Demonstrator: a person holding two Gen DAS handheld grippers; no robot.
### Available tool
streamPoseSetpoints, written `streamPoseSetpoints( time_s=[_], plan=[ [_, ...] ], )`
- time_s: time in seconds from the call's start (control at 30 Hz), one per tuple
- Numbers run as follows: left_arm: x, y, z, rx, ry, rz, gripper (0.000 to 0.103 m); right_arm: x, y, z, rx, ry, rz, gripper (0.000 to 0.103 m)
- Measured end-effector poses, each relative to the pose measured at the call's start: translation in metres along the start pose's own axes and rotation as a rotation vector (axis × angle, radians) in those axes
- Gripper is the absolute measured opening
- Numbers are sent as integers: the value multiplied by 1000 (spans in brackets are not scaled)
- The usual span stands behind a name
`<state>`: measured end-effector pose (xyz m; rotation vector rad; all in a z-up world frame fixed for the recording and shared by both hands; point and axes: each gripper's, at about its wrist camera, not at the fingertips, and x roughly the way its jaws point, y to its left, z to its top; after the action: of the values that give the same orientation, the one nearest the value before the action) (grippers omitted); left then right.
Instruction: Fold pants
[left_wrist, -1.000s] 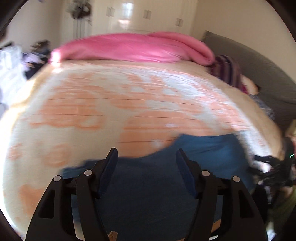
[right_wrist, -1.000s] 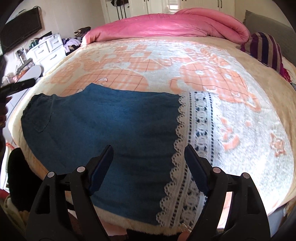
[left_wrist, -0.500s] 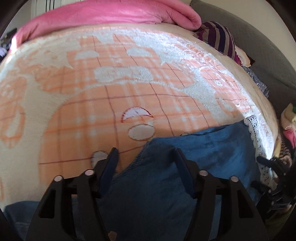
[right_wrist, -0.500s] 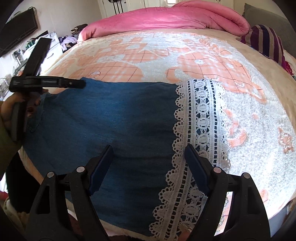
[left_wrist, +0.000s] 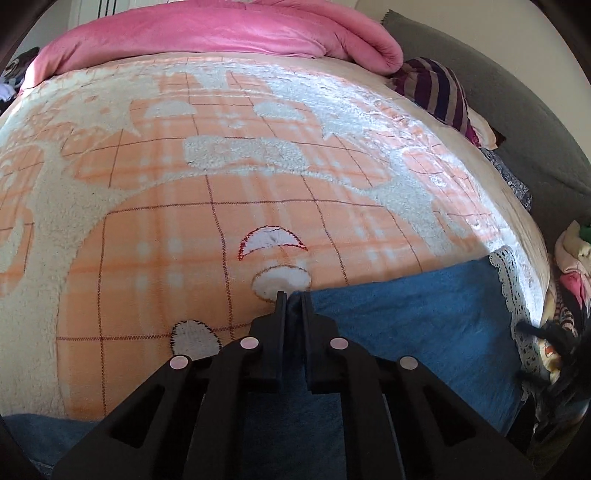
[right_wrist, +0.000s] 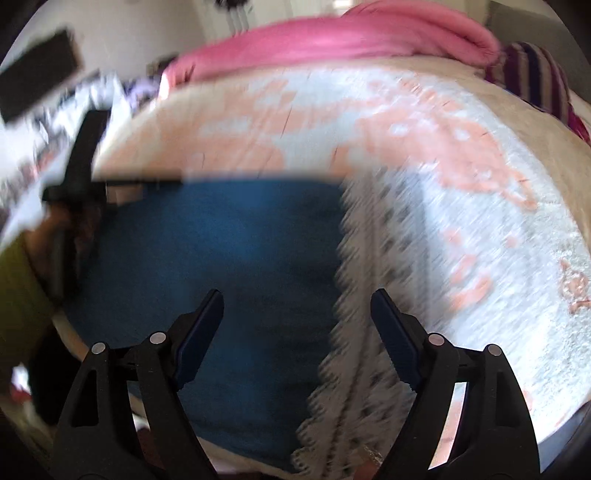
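Note:
Blue denim pants (left_wrist: 417, 325) with a white lace hem (left_wrist: 508, 280) lie flat near the front edge of the bed. My left gripper (left_wrist: 293, 300) is shut on the pants' far edge. In the right wrist view the pants (right_wrist: 229, 251) fill the lower left and the lace hem (right_wrist: 362, 295) runs down the middle. My right gripper (right_wrist: 297, 317) is open and hovers over the pants near the lace. The left gripper (right_wrist: 155, 181) also shows there at the pants' far left edge. That view is motion-blurred.
The bed has an orange and white patterned blanket (left_wrist: 207, 155). A rolled pink duvet (left_wrist: 207, 33) lies along the far side. A striped pillow (left_wrist: 436, 88) sits at the far right. Clothes (left_wrist: 569, 266) are piled off the bed's right side.
My left gripper closed on the pants' far edge; it was open half a second ago. My right gripper stays open and is moving fast, blurring its view.

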<state>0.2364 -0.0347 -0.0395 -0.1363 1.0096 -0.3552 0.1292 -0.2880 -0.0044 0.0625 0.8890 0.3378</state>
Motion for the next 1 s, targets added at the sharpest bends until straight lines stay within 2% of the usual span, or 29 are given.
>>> streamPoseSetpoints(
  time_s=[0.07, 0.13, 0.2, 0.3, 0.37, 0.43, 0.47, 0.5, 0.57, 0.7, 0.8, 0.9, 1.0],
  plan=[
    [0, 3, 0, -11, 1, -8, 9, -8, -18, 17, 35, -46, -49, 75],
    [0, 3, 0, -11, 2, -7, 10, -7, -39, 34, 71, -66, -63, 73],
    [1, 2, 0, -8, 1, -3, 10, 11, -64, 48, 114, -16, -40, 60],
    [1, 2, 0, -8, 0, -3, 10, 43, -81, 55, 137, 53, 19, 48],
    [1, 3, 0, -10, 0, -6, 10, 58, -82, 53, 145, 73, 71, 44],
    [1, 3, 0, -8, -2, -6, 10, 62, -78, 50, 134, 72, 78, 43],
    [1, 3, -1, -4, -3, -4, 10, 62, -76, 49, 122, 69, 82, 36],
    [1, 2, -1, -1, -5, -2, 8, 62, -75, 48, 119, 68, 108, 25],
    [1, 1, -2, -2, -11, 3, 7, 58, -75, 45, 110, 63, 137, 17],
    [-5, -2, -2, -8, -36, 9, 5, 39, -76, 52, 95, -7, 140, 13],
    [-13, -6, 6, 2, -64, 10, 5, 26, -76, 75, 69, -78, 128, 13],
    [-13, -8, 14, 2, -77, 35, 5, 37, -71, 99, 6, -67, 84, 13],
    [-4, -2, 16, -27, -71, 60, 5, 62, -72, 110, -16, -10, 61, 13]
  ],
)
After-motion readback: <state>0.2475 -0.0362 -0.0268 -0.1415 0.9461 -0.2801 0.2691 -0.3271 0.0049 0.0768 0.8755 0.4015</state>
